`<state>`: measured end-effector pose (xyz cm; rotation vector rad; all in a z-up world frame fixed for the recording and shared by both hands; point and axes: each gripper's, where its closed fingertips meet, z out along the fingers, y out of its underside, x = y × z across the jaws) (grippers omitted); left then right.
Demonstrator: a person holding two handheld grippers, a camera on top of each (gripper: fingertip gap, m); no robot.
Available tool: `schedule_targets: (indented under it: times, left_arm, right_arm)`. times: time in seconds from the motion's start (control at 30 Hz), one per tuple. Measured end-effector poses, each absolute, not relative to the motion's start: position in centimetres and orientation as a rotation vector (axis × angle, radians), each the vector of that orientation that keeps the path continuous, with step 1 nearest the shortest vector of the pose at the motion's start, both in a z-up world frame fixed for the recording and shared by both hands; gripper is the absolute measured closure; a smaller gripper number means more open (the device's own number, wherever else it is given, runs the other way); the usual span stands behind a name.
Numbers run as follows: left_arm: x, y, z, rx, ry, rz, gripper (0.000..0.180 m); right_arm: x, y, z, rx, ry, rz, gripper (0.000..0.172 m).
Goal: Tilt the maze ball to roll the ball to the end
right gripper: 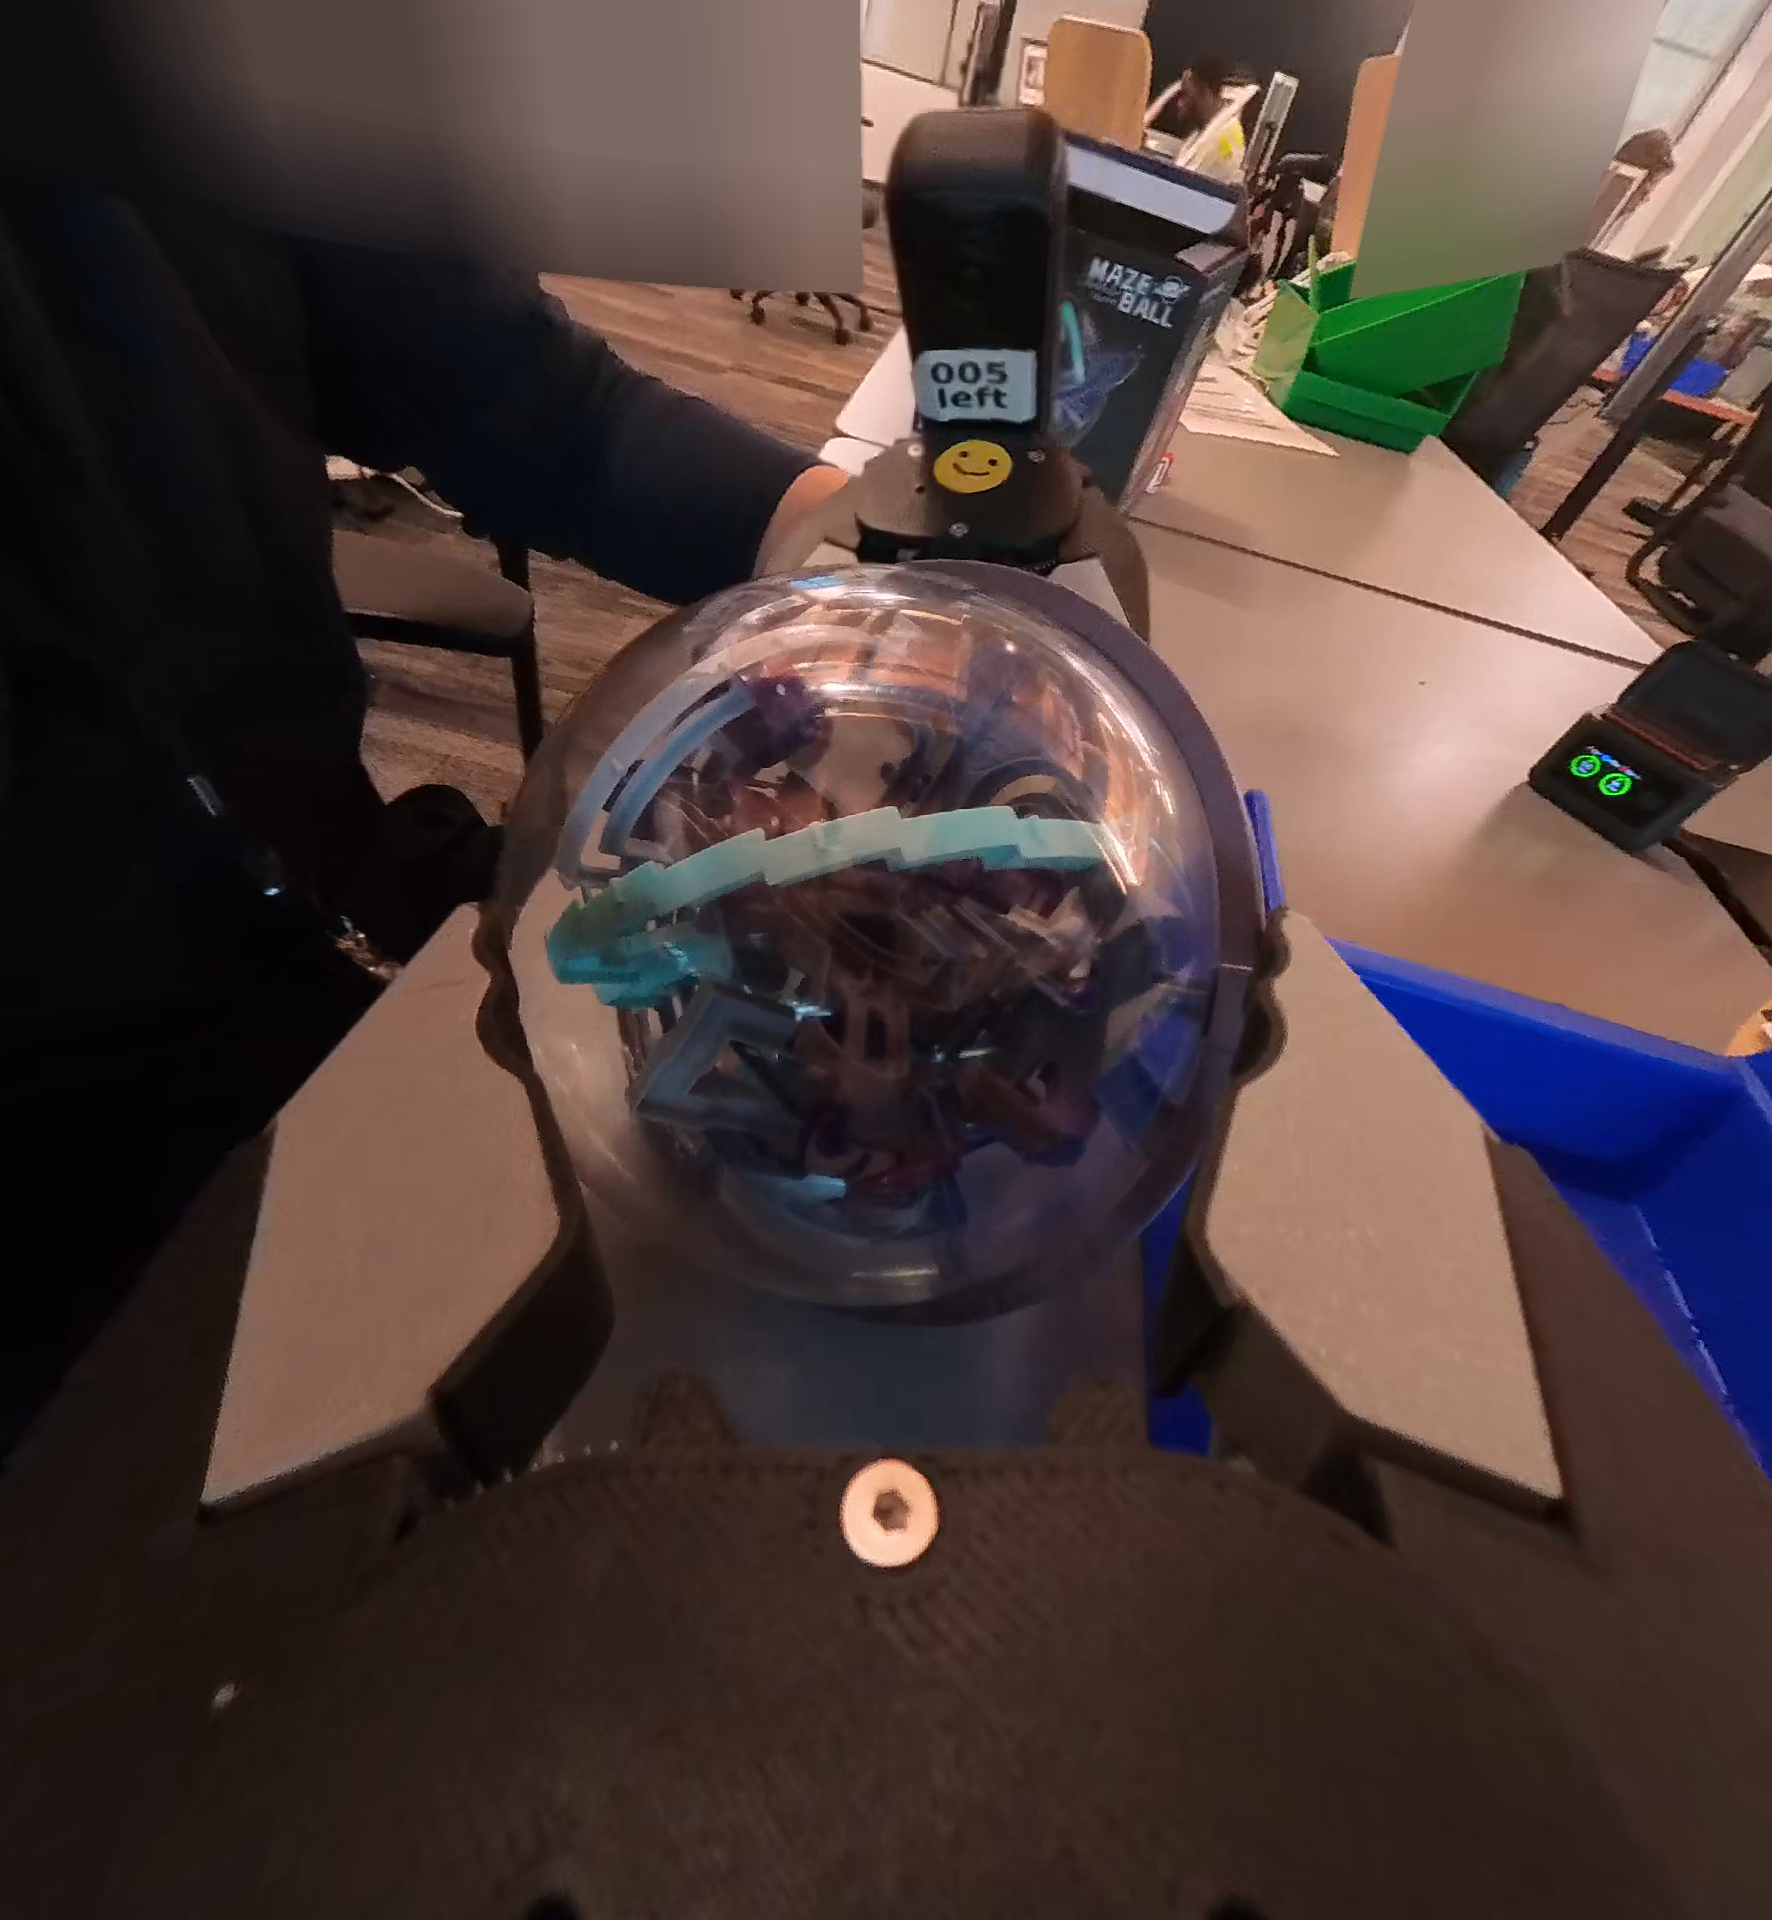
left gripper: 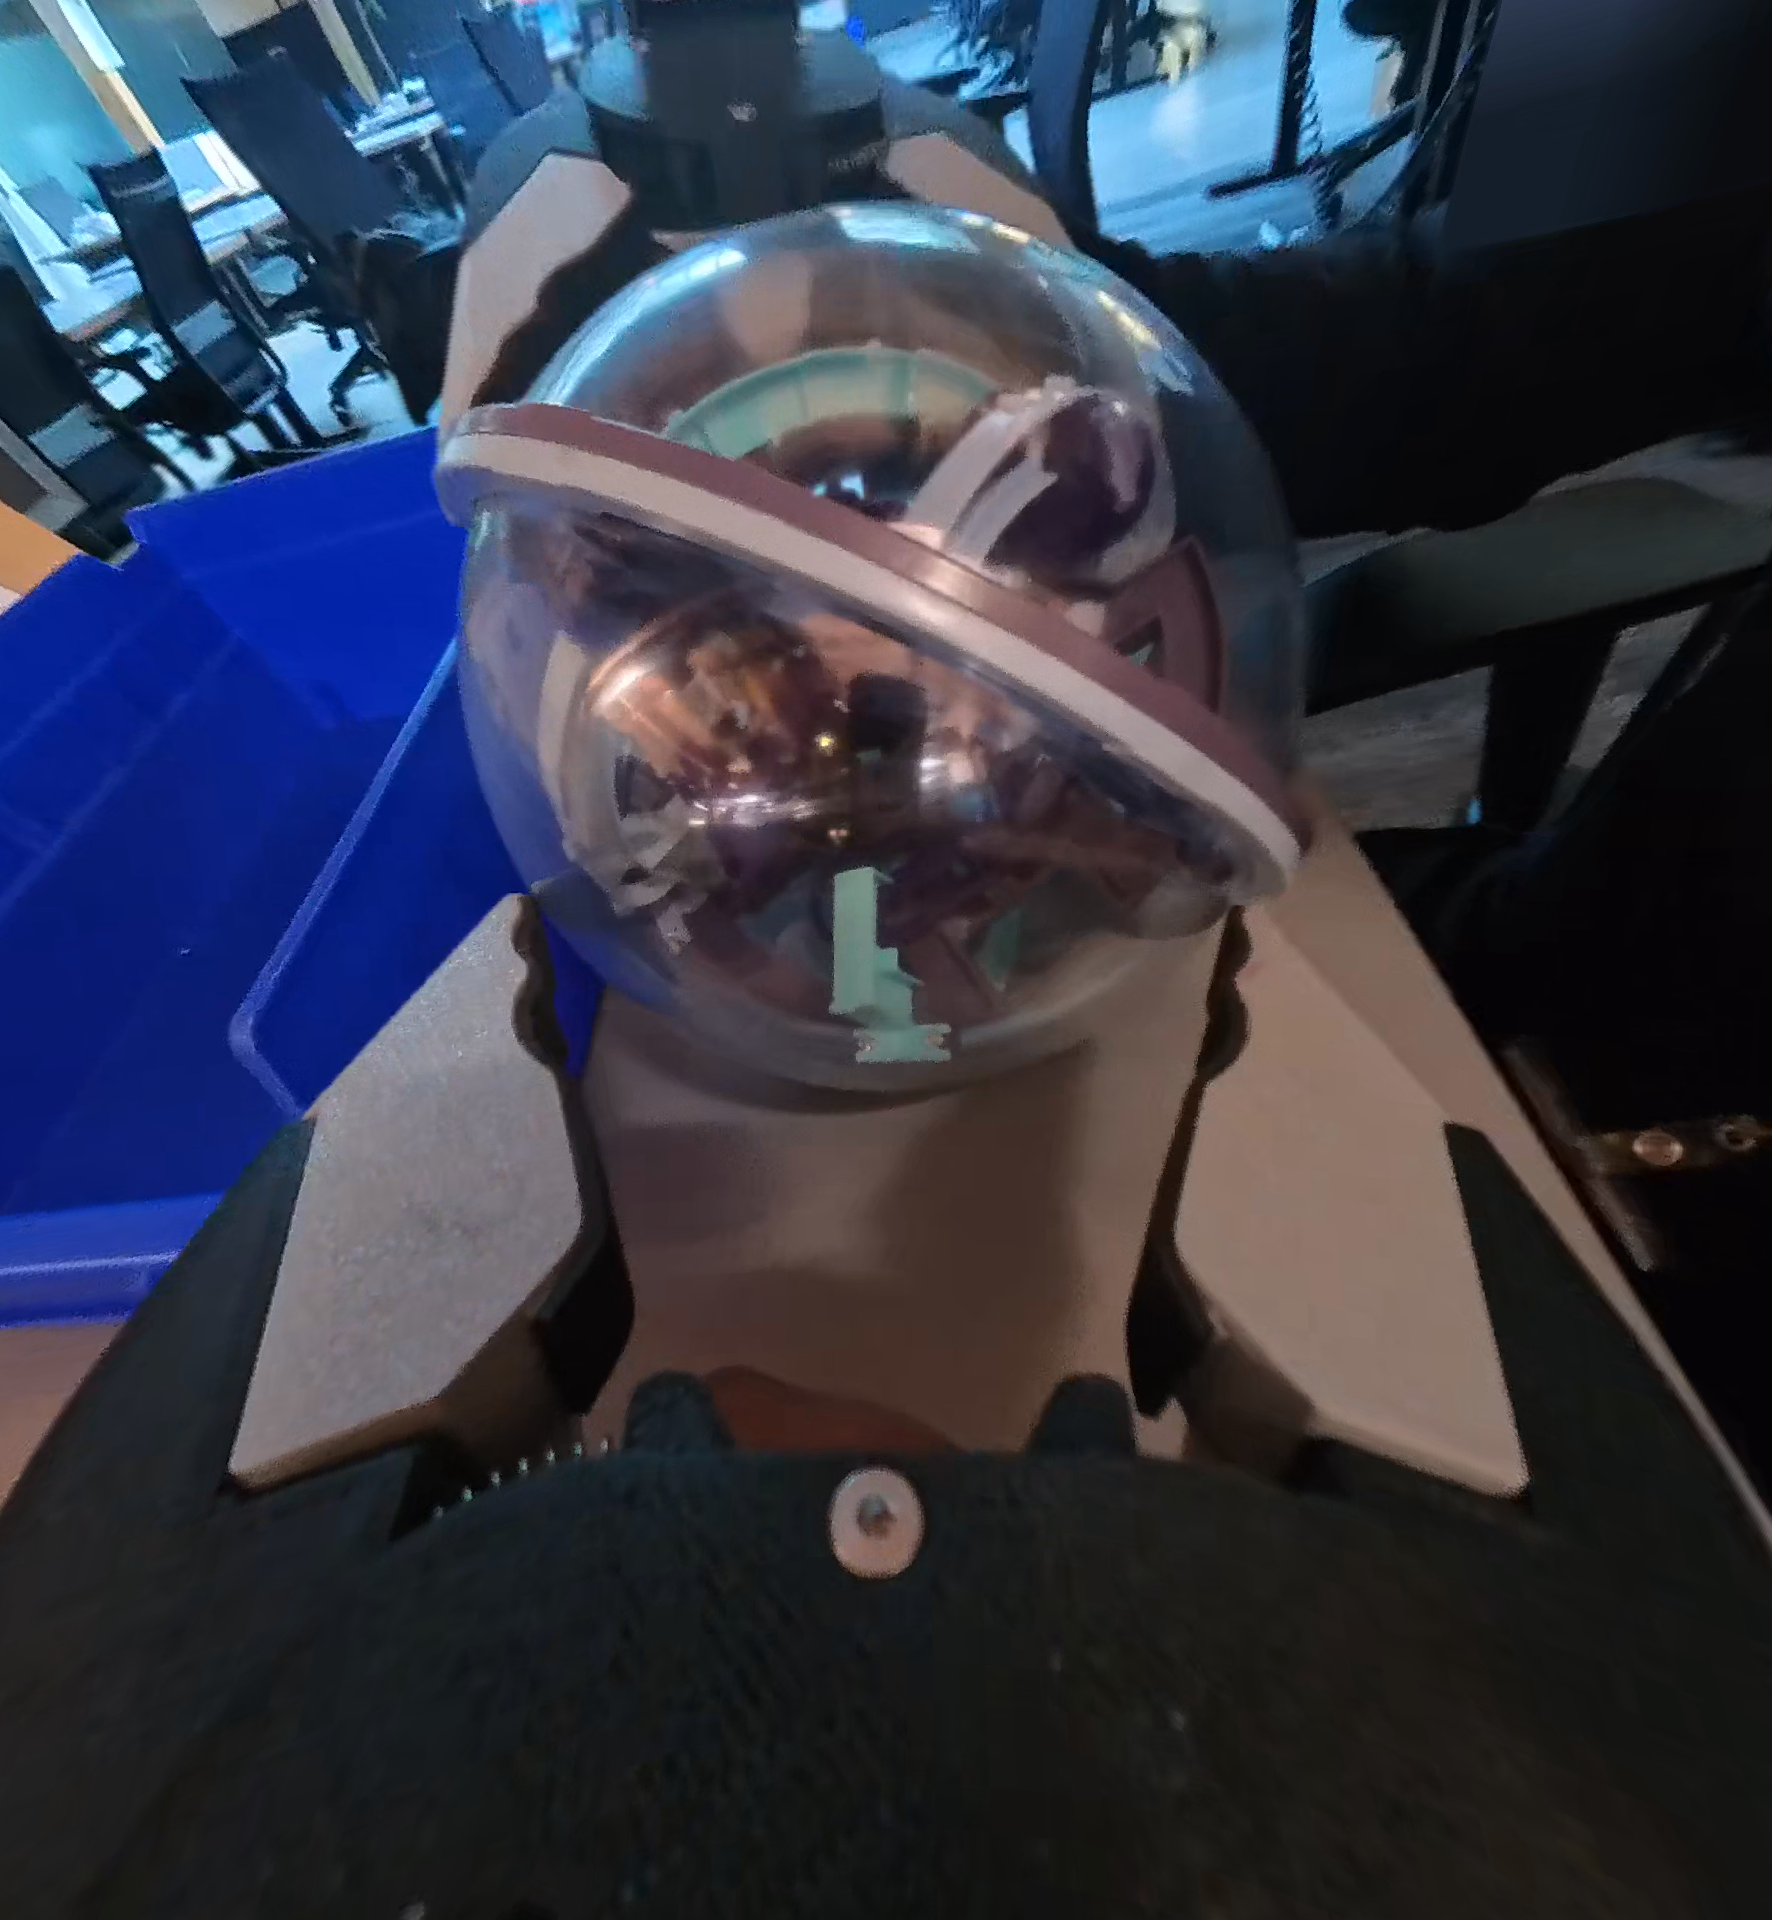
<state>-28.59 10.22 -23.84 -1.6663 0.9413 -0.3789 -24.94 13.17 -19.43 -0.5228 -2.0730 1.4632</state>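
Maze ball point(right gripper: 866, 966): clear sphere, teal track inside

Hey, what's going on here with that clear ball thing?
A person is working a transparent maze ball with two handheld grippers. The right gripper clasps the sphere from both sides, lifted above the table. The left gripper faces it from the opposite side, fingers spread at the ball's lower edges. A blue bin sits alongside.
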Motion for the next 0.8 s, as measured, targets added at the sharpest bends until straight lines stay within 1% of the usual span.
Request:
schedule_targets:
  times: [0.13, 0.33, 0.37, 0.5, 0.67, 0.73, 0.8]
  left_arm:
    - [-28.7, 9.9, -24.0, -1.658, 0.962, -0.282, 0.061]
    - [-28.9, 9.9, -23.6, -1.651, 0.926, -0.271, 0.065]
    - [-29.0, 10.0, -23.7, -1.657, 0.925, -0.261, 0.066]
    - [-29.4, 9.9, -23.8, -1.670, 0.926, -0.228, 0.072]
    - [-29.1, 9.6, -23.4, -1.659, 0.933, -0.211, 0.074]
    - [-29.2, 9.5, -23.5, -1.667, 0.931, -0.200, 0.076]
    - [-29.1, 9.5, -23.3, -1.658, 0.935, -0.191, 0.078]
  right_arm:
    - [-25.0, 13.3, -20.0, -0.557, -2.112, 1.488, 0.033]
    - [-24.7, 14.7, -19.8, -0.575, -2.088, 1.364, 0.036]
    - [-24.6, 15.1, -19.6, -0.580, -2.073, 1.345, 0.037]
    - [-23.7, 15.6, -19.4, -0.579, -2.052, 1.306, 0.056]
    - [-23.1, 15.9, -20.1, -0.685, -2.046, 1.303, 0.055]
    - [-22.8, 16.1, -20.1, -0.736, -2.018, 1.333, 0.064]
    - [-22.4, 15.7, -19.7, -0.741, -1.972, 1.392, 0.068]
